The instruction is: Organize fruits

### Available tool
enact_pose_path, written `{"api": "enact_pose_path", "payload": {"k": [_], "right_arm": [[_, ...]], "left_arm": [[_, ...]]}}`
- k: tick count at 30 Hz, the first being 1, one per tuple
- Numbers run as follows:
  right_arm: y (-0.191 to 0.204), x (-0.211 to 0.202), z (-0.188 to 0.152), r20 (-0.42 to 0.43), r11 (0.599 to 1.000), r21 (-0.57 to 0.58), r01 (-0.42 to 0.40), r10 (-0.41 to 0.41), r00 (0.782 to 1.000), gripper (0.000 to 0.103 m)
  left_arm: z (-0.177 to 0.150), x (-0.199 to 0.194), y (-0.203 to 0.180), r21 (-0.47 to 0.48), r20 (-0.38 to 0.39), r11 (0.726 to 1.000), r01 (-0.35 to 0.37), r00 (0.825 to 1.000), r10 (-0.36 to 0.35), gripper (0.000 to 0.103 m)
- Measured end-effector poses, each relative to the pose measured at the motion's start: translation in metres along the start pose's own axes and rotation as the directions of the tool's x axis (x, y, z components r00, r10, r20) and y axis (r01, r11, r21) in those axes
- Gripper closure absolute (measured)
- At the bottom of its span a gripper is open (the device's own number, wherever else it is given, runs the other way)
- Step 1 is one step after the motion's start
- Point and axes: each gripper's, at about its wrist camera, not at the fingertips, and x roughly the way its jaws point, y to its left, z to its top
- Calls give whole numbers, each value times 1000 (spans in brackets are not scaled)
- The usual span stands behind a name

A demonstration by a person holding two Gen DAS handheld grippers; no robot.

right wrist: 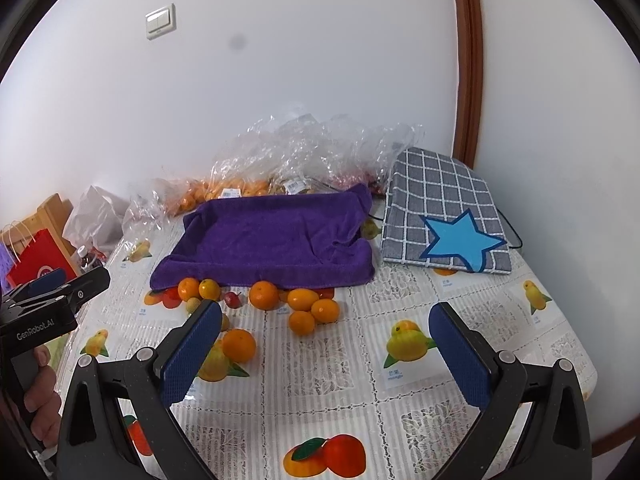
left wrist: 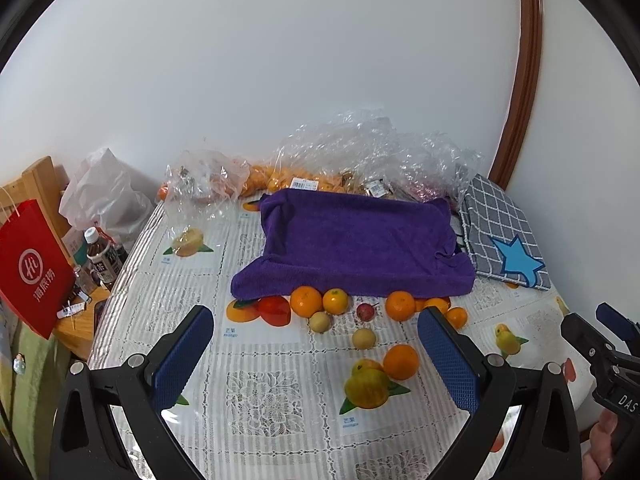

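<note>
Your left gripper (left wrist: 316,344) and right gripper (right wrist: 326,340) both hang wide apart, holding nothing. The fruits (left wrist: 306,301) lie loose along the near edge of the purple towel (left wrist: 352,240). Nearer you, the tablecloth (right wrist: 340,392) is open to the table's right edge.

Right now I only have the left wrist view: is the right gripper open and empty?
Observer: Yes, the right gripper is wide open, holding nothing.
Operator: The left gripper blocks fruit by the purple towel's front edge. What's there?
Observer: Three small oranges, clustered just right of a bigger orange.
Operator: Anything beside the checked cloth?
Observer: A black cable runs along its right edge.
</note>
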Motion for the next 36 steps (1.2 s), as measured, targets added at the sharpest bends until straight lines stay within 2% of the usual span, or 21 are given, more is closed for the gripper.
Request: {"api": "enact_pose_path", "payload": {"k": [10, 17, 21, 23, 27, 31, 36], "right_arm": [[6, 31, -12, -23, 1000, -9, -3, 3, 1000, 1], [8, 62, -24, -70, 1000, 1, 1, -1, 998, 3], [9, 83, -31, -115, 1000, 9, -12, 13, 993, 9], [8, 92, -36, -133, 1000, 15, -12, 14, 991, 13], [6, 116, -46, -201, 999, 31, -28, 33, 979, 30], [4, 136, -56, -245, 999, 37, -39, 47, 968, 44], [3, 151, -63, -239, 994, 67, -82, 96, 966, 48]], "left_arm": [[-9, 28, 15, -26, -37, 1000, -3, 999, 2, 0], [-20, 56, 23, -20, -88, 1000, -16, 996, 14, 1], [-26, 71, 29, -21, -115, 999, -24, 993, 22, 3], [-28, 79, 32, -24, -136, 999, -28, 990, 25, 8], [-34, 93, 42, -53, -167, 998, -23, 986, 14, 11], [-38, 107, 47, -43, -188, 998, -35, 982, 26, 20], [-42, 119, 49, -15, -204, 1000, -27, 979, 23, 22]]}}
